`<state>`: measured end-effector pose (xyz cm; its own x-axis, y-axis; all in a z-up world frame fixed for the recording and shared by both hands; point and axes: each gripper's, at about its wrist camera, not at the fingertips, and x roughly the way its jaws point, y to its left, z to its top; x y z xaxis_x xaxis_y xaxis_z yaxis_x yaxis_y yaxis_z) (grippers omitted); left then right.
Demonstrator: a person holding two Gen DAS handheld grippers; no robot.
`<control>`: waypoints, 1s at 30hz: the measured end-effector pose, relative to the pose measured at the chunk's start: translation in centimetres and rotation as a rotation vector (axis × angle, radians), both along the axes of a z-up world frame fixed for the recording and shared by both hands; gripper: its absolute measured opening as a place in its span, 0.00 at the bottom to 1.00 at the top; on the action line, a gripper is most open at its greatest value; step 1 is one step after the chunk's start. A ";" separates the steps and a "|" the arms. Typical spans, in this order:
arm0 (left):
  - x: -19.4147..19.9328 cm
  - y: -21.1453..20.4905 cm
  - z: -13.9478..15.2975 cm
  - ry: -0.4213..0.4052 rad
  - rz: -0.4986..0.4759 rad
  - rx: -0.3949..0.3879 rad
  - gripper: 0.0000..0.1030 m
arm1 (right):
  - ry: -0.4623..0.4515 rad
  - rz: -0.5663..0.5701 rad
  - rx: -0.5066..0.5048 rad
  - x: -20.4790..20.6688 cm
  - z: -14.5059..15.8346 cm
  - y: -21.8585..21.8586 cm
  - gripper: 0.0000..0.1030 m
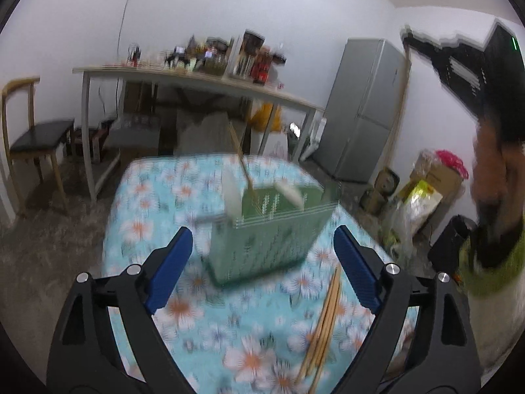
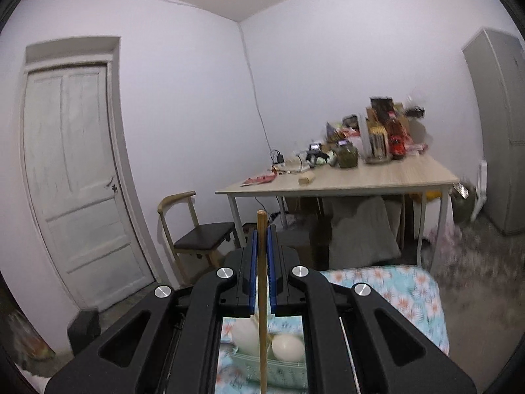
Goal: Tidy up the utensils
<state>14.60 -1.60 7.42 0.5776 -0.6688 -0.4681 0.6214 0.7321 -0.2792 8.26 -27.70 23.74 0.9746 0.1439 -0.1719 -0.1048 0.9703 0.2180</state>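
left gripper [image 1: 262,256]: jaws are held wide apart with nothing between the pads; it is aimed at the green basket from above the table.
right gripper [image 2: 262,256]: jaws are closed together on a single chopstick [image 2: 261,295], gripped near its upper end; the stick hangs nearly upright, its lower end down over the basket.
green basket [image 1: 262,243]: a perforated caddy standing on the floral tablecloth [image 1: 157,203]; two white spoons [image 1: 231,193] and at least one chopstick lean inside it, as far as the blur allows.
loose chopsticks [image 1: 323,321]: a small bundle lies flat on the cloth just beside the basket, on its near right side, apart from the open jaws; the count cannot be told.
handling, chopsticks: judged light, stiff and thin, wooden or bamboo; they are likely to roll and to pivot in a pinch. a hold near the thick end, across the shaft, is judged best, one stick at a time.
handling, spoons: they look ceramic or hard plastic, so smooth and possibly fragile; they are better left untouched in the basket.
handling, basket: judged light plastic, easily pushed along the cloth or tipped when a stick is dropped in.
writing: none can be read; labels on the bottles on the far table [image 2: 377,177] are too blurred.
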 end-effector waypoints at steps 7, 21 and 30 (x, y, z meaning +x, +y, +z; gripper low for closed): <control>-0.9 0.6 -2.9 0.061 -0.017 0.024 0.81 | -0.034 0.012 -0.092 4.6 1.0 2.8 0.06; -0.1 0.4 -4.1 0.085 -0.027 0.032 0.81 | 0.010 0.060 -0.281 9.6 -3.1 6.9 0.06; 0.3 0.4 -4.4 0.098 -0.025 0.028 0.81 | 0.062 0.051 -0.375 10.9 -6.0 8.0 0.06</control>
<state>14.89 -1.16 2.98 0.5115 -0.6681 -0.5403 0.6102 0.7252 -0.3191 19.20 -19.74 17.76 0.9540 0.1078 -0.2799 -0.1527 0.9778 -0.1438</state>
